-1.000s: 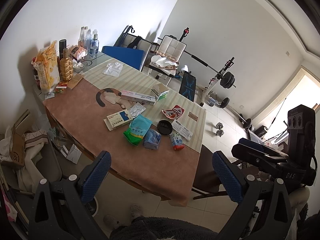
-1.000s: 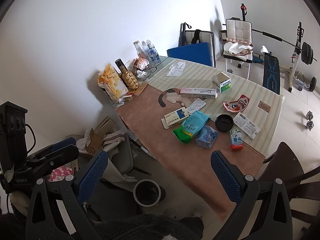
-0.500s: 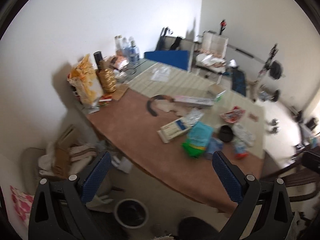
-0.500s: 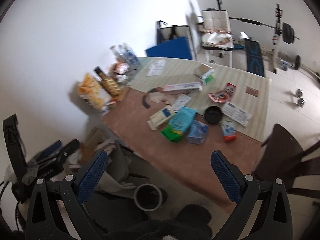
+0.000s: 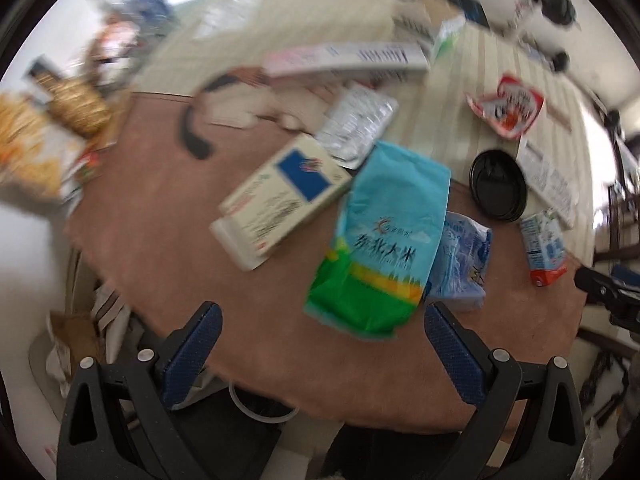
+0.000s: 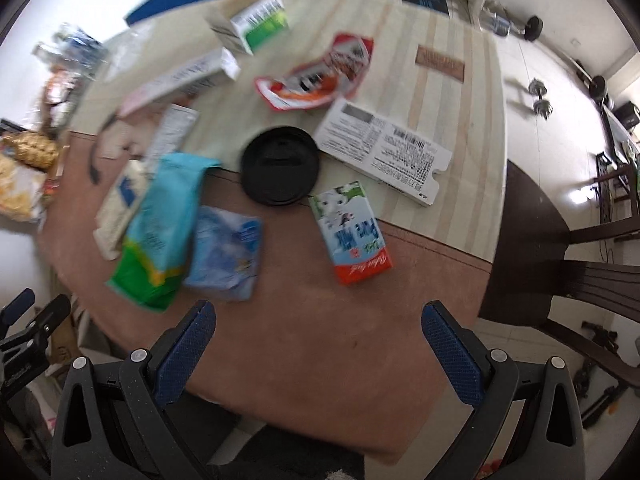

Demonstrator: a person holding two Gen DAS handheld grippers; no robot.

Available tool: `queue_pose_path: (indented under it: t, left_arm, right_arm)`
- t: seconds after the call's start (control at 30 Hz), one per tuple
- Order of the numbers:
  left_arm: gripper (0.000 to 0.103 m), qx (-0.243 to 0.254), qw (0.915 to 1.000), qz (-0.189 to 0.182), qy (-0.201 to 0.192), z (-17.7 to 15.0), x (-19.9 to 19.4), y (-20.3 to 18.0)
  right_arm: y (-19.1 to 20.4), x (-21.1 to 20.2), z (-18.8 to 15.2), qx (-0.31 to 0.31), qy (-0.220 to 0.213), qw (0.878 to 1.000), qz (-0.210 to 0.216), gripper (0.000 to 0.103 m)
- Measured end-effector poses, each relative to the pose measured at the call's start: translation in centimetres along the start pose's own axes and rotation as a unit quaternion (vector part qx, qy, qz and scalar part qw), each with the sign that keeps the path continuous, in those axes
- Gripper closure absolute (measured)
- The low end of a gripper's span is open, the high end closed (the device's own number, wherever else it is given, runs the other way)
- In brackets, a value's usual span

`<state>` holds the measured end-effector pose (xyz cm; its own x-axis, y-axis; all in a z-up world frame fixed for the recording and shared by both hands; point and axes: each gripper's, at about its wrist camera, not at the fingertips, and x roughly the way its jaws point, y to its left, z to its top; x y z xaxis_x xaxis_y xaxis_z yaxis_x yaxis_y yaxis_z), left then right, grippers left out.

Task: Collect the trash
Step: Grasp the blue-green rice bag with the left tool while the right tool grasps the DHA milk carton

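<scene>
Trash lies scattered on the table [image 5: 168, 216]. A blue-green bag [image 5: 380, 240] lies just ahead of my open, empty left gripper [image 5: 320, 344], with a white-and-blue box [image 5: 280, 196] to its left and a pale blue packet [image 5: 464, 256] to its right. My right gripper [image 6: 316, 344] is open and empty over the brown table edge. Ahead of it lie a small milk carton [image 6: 352, 232], a black lid [image 6: 280, 170], a flat white box [image 6: 384, 152] and a red wrapper [image 6: 320, 76].
A round bin [image 5: 260, 404] stands on the floor under the table's near edge. A dark chair [image 6: 560, 248] stands at the table's right side. Bottles and snack bags [image 5: 48, 120] crowd the far left. Gym gear stands behind.
Both grippers have dropped and moved in close over the table; the trash now fills the views. Both views are motion-blurred. Both stay open.
</scene>
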<state>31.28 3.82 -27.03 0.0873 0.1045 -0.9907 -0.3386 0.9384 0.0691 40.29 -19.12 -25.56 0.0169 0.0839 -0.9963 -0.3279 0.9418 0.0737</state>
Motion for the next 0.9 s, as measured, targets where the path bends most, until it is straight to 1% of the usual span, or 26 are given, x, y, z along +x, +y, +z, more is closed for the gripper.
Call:
queue_pose_path:
  t: [0.1, 0.2, 0.23, 0.3, 0.4, 0.5, 0.57, 0.63, 0.73, 0.77, 0.8, 0.9]
  left_arm:
    - [0.0, 0.035, 0.9984, -0.018, 0.04, 2.7, 4.0, -1.6]
    - [0.0, 0.063, 0.9948, -0.028, 0.076, 4.4, 7.1, -2.7]
    - [0.0, 0.069, 0.9936, -0.03, 0.084, 4.7, 7.8, -2.9]
    - [0.0, 0.081, 0.9901, -0.047, 0.105, 5.3, 9.4, -3.2]
    - [0.0, 0.085, 0.9871, -0.058, 0.122, 5.5, 10.6, -3.3]
    - [0.0, 0.075, 0.9846, -0.074, 0.139, 5.5, 10.7, -3.0]
    - [0.0, 0.07, 0.9833, -0.091, 0.141, 5.5, 10.1, -2.8]
    - [0.0, 0.07, 0.983, -0.098, 0.138, 5.3, 9.3, -2.8]
    - [0.0, 0.078, 0.9839, -0.087, 0.135, 5.2, 9.0, -3.4]
    - [0.0, 0.078, 0.9838, -0.089, 0.135, 5.0, 8.8, -3.3]
    - [0.0, 0.078, 0.9838, -0.091, 0.134, 4.8, 8.5, -3.4]
    - [0.0, 0.084, 0.9846, -0.077, 0.132, 4.4, 8.5, -3.8]
  right_arm:
    - [-0.8, 4.4, 2.4, 0.002, 0.027, 0.999, -0.021, 0.0]
    - [-1.2, 7.3, 3.7, 0.006, 0.054, 0.998, -0.03, 0.0]
    - [-1.2, 8.2, 4.0, 0.005, 0.06, 0.998, -0.033, 0.0]
    - [-1.1, 9.8, 4.4, 0.0, 0.07, 0.997, -0.036, 0.0]
    - [-1.1, 11.3, 4.7, 0.0, 0.082, 0.996, -0.035, 0.0]
    - [-1.2, 12.6, 4.7, 0.001, 0.09, 0.995, -0.032, 0.003]
    - [-1.2, 13.1, 4.7, 0.004, 0.093, 0.995, -0.03, 0.004]
    - [-1.3, 13.3, 4.6, 0.006, 0.093, 0.995, -0.027, 0.005]
    - [-1.4, 13.4, 4.6, 0.005, 0.091, 0.995, -0.029, 0.005]
    - [-1.5, 13.9, 4.7, 0.005, 0.091, 0.995, -0.029, 0.005]
    - [-1.8, 13.2, 4.7, 0.005, 0.091, 0.995, -0.028, 0.005]
    - [-1.6, 13.1, 4.9, -0.001, 0.09, 0.995, -0.029, 0.005]
